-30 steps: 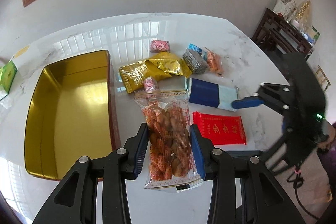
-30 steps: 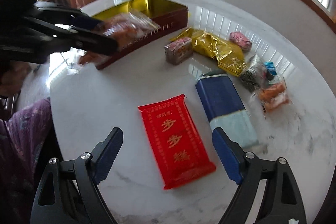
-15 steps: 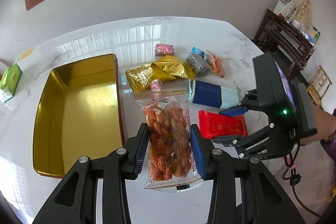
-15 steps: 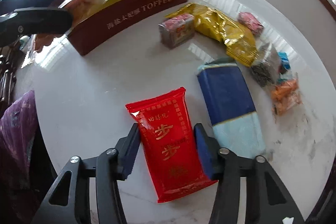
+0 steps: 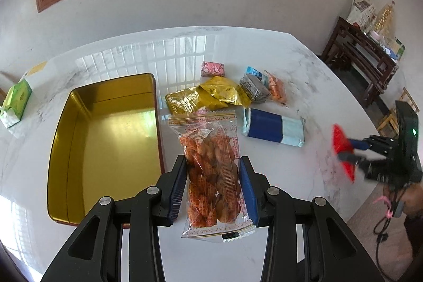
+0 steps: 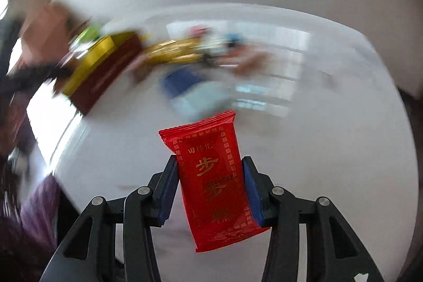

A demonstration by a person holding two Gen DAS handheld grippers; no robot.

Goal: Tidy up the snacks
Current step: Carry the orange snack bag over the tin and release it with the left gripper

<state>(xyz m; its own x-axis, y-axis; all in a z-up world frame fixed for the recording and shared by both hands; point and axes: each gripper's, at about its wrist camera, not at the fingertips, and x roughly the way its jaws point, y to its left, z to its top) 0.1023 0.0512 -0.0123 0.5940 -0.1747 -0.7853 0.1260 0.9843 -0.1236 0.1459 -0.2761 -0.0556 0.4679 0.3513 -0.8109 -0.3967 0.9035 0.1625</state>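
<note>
My left gripper (image 5: 212, 188) is shut on a clear bag of orange snacks (image 5: 211, 176), held above the white marble table just right of the open gold tin (image 5: 105, 139). My right gripper (image 6: 210, 189) is shut on a red snack packet (image 6: 214, 181) and holds it lifted off the table; it also shows in the left wrist view (image 5: 342, 149) at the far right, seen edge-on. The right wrist view is blurred; the tin (image 6: 105, 65) lies far left there.
On the table beyond the tin lie a blue packet (image 5: 273, 127), gold packets (image 5: 206, 97), a pink box (image 5: 212, 69), a silver packet (image 5: 253, 87) and an orange packet (image 5: 276, 87). A green tissue box (image 5: 15, 103) sits far left. Dark wooden furniture (image 5: 362, 54) stands at right.
My right gripper closed on the red packet, lifted it off the table and swung to the right. My left gripper kept hold of the orange snack bag near the tin.
</note>
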